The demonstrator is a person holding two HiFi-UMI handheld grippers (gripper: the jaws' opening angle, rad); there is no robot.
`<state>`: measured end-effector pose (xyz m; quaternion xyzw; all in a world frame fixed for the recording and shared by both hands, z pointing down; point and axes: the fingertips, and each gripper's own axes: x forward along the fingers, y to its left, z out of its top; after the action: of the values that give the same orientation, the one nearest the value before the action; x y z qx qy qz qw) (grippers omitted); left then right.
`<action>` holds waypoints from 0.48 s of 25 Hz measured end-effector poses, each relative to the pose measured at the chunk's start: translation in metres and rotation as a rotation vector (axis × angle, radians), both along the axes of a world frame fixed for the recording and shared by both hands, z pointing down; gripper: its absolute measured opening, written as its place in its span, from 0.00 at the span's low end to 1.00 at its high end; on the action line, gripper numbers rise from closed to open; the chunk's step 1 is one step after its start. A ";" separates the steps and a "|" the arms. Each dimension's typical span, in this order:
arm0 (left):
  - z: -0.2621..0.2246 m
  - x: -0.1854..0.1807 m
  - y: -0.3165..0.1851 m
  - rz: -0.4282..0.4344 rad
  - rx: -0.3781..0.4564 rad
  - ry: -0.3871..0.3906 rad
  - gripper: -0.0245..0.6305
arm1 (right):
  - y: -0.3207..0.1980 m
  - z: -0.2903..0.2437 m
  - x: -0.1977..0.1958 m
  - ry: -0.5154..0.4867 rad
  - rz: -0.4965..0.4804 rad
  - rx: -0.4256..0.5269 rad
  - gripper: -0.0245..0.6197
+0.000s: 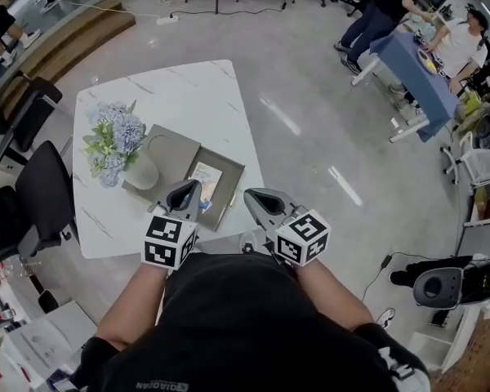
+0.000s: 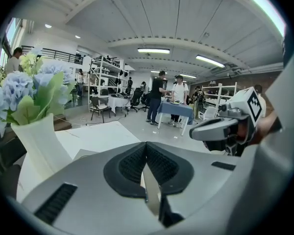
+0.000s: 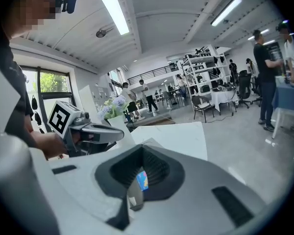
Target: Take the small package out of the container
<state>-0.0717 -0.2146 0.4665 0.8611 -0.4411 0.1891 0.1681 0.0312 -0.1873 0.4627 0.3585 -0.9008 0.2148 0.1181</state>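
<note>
The left tool (image 1: 193,188) and right tool (image 1: 251,196) hang over the near edge of the worktop (image 1: 188,96), each pressed together and empty, so the reach seems not yet begun. The package (image 1: 205,177) lies in the container (image 1: 237,176) just beyond the left tool's tips. Next, one tool likely must spread and descend onto it.

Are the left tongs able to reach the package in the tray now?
Probably yes: the left tongs hover at the tray, close to the package, with nothing between them. They are shut and must open first.
</note>
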 end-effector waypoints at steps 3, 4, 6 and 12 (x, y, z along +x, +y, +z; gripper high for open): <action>0.005 0.005 -0.001 -0.013 -0.012 -0.030 0.04 | -0.003 0.002 0.006 -0.018 -0.017 -0.003 0.04; 0.007 0.007 -0.001 -0.017 -0.014 -0.039 0.04 | -0.004 0.003 0.009 -0.021 -0.019 -0.005 0.04; 0.008 0.009 -0.004 -0.030 -0.013 -0.052 0.04 | -0.006 0.005 0.014 -0.024 -0.021 -0.008 0.04; 0.007 0.013 -0.007 -0.042 -0.007 -0.076 0.04 | -0.007 0.009 0.018 -0.028 -0.023 -0.008 0.04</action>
<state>-0.0588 -0.2218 0.4738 0.8433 -0.4644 0.2194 0.1580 0.0495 -0.1942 0.4718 0.3444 -0.9057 0.2217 0.1093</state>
